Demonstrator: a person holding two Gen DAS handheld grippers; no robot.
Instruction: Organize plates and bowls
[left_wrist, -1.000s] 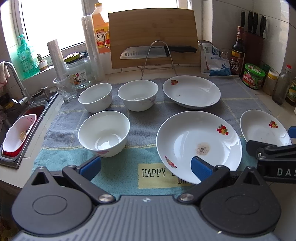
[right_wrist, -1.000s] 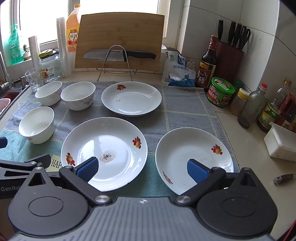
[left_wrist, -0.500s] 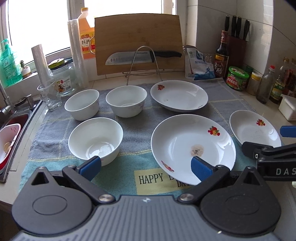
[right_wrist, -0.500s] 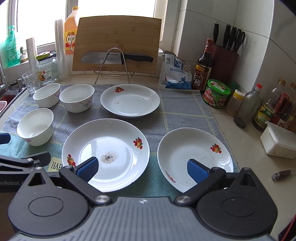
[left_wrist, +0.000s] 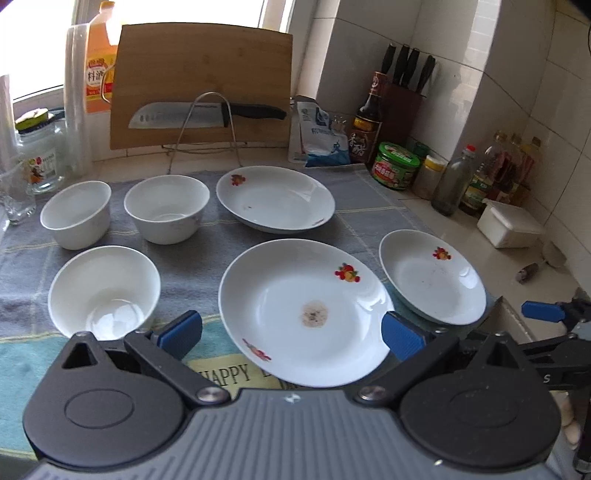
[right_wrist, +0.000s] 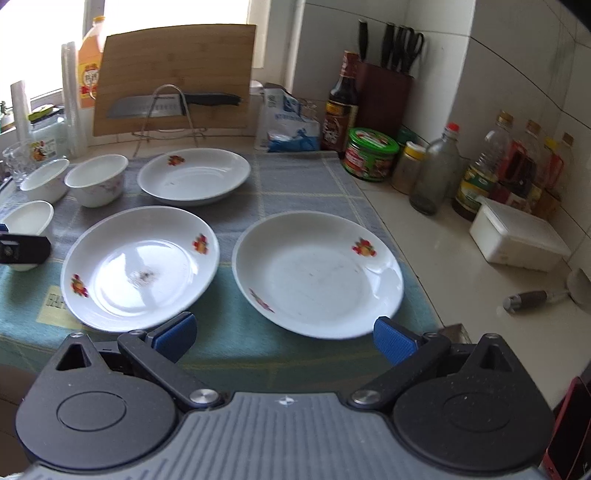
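Three white plates with fruit prints lie on a towel: a stained front plate (left_wrist: 306, 310), a right plate (left_wrist: 432, 277) and a back plate (left_wrist: 275, 197). Three white bowls stand at the left: a front bowl (left_wrist: 105, 291), a back left bowl (left_wrist: 75, 214) and a back middle bowl (left_wrist: 166, 208). My left gripper (left_wrist: 291, 334) is open and empty, just short of the stained plate's near rim. My right gripper (right_wrist: 282, 338) is open and empty, before the right plate (right_wrist: 317, 273), with the stained plate (right_wrist: 140, 266) to its left.
A cutting board (left_wrist: 201, 85) and a knife on a wire rack (left_wrist: 207, 114) stand at the back. Bottles, jars and a knife block (right_wrist: 384, 94) line the right wall. A white lidded box (right_wrist: 519, 238) and a small utensil (right_wrist: 532, 297) lie on the counter at the right.
Both views have swung to the right and moved closer to the plates. The sink has left the left wrist view. Both grippers stay open; no dish has moved.
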